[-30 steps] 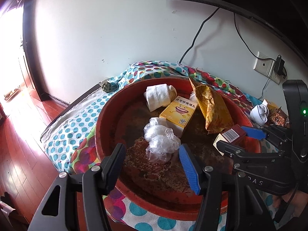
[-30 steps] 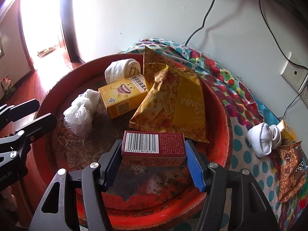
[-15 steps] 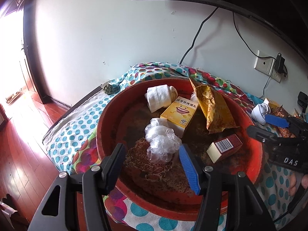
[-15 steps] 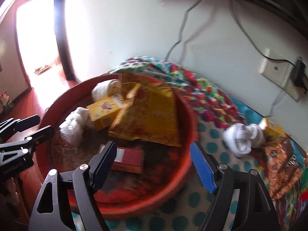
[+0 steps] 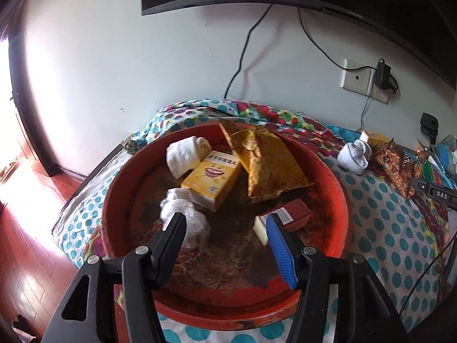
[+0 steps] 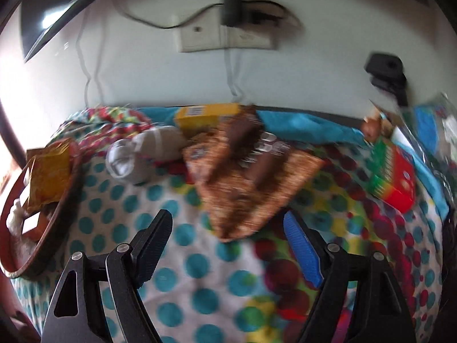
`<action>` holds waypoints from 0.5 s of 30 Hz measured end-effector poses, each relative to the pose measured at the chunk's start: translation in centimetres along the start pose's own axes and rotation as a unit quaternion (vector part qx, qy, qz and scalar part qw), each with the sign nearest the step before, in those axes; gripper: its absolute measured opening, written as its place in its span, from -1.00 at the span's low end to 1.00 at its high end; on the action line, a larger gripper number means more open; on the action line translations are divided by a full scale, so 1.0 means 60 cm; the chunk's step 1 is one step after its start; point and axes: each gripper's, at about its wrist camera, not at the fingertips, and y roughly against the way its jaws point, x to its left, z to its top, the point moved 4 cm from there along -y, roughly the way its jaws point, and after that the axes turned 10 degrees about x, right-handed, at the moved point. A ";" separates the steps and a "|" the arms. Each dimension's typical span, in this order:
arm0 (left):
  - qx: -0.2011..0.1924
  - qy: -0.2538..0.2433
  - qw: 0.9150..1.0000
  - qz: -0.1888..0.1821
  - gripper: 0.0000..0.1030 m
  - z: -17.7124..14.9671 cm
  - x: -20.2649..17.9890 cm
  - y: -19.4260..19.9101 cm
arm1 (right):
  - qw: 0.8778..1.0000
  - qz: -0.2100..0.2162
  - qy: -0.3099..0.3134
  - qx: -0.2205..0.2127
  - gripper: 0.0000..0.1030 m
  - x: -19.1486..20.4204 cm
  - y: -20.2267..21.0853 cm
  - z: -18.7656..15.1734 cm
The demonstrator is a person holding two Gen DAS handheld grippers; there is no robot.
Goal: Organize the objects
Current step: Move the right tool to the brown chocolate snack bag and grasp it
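Since your right tongs let go, the red box [image 5: 288, 217] lies in the basin [image 5: 340, 200]; your left tongs [image 5: 225, 225] hover wide and empty above it. Your right tongs [image 6: 228, 225], wide and empty, have swung to the brown packet [image 6: 242, 188] on the cloth [image 6: 200, 280], likely next.

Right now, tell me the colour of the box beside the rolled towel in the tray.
Yellow box, clearest in the left wrist view.
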 end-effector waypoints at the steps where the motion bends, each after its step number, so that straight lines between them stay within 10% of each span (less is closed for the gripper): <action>1: -0.003 -0.011 1.000 -0.004 0.16 0.004 -0.019 0.002 | 1.000 0.002 -0.008 0.002 0.53 -0.010 -0.002 -0.001; 15: 0.009 -0.119 0.992 -0.040 0.16 0.037 -0.213 -0.008 | 0.997 0.061 -0.036 0.030 0.53 -0.034 -0.073 0.040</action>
